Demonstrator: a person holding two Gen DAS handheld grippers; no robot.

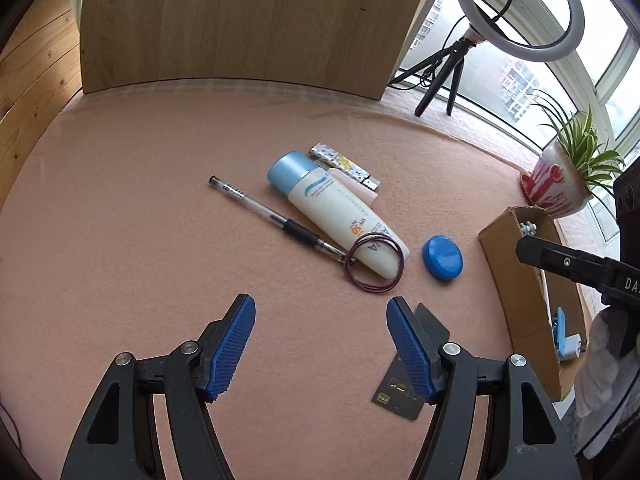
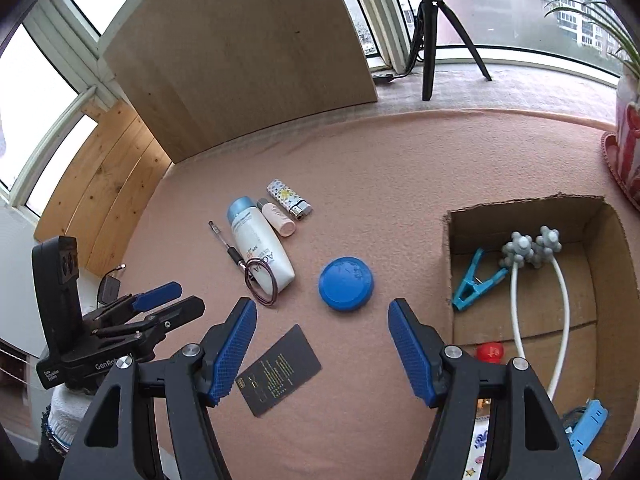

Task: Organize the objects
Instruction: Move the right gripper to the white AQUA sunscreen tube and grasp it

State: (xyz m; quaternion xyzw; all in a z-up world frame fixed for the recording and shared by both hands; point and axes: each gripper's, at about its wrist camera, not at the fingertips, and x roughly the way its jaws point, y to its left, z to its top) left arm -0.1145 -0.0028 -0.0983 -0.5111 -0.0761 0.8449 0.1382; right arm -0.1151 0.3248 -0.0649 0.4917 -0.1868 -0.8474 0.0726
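Two grippers hang over the pink felt mat, both tilted down at it, and we start big: the wooden board stands upright along the mat's far edge. At the right sits the open cardboard box, already holding a white two-armed massager with grey knobbed heads, a blue clothes peg, a small red item and a blue clip in the near corner. Out on the mat, the white lotion tube with its light-blue cap lies flat, long axis running from far to near, cap end pointing at the board, flat crimped end toward us. Right alongside on its left, the clear pen runs nearly parallel, writing tip nearest us. A dark wire ring rests over the tube's near end. Tucked on the tube's right is a small pink bottle, then a patterned lighter, both angled the same way. The blue round lid sits alone between tube and box. A black card lies flat closest to us. Left gripper: jaws wide, nothing between them, card just under its right finger. Right gripper: also wide, gripping nothing, poised above card and lid.
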